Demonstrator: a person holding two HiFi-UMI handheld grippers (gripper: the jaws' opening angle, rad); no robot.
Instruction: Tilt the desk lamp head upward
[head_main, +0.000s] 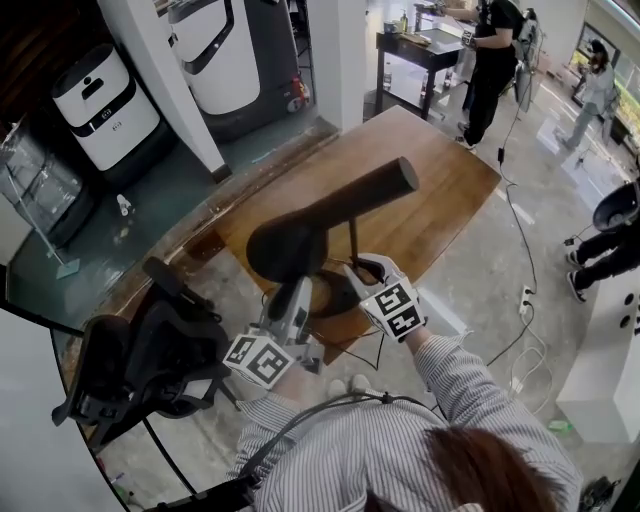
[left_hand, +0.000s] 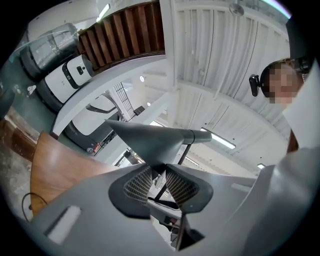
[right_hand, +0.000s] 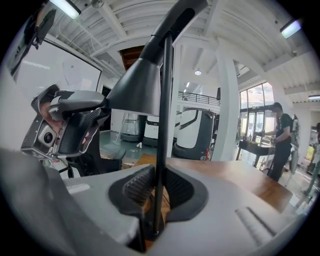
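A dark desk lamp stands on the wooden table (head_main: 440, 190). Its cone-shaped head (head_main: 290, 245) ends in a long tube (head_main: 370, 190) that points up to the right. My left gripper (head_main: 295, 290) is under the head and is shut on the lower rim of the shade (left_hand: 150, 137); the pads (left_hand: 137, 185) pinch its edge. My right gripper (head_main: 362, 270) is shut on the thin upright stem (right_hand: 164, 125), just above the round base (head_main: 335, 295). In the right gripper view the lamp head (right_hand: 137, 90) hangs over the jaws, with the left gripper (right_hand: 75, 120) beside it.
A black office chair (head_main: 150, 350) stands close at the left of the table. White machines (head_main: 100, 105) line the back wall. A person (head_main: 490, 60) stands at a dark table (head_main: 420, 50) beyond. A cable (head_main: 520, 230) runs across the floor on the right.
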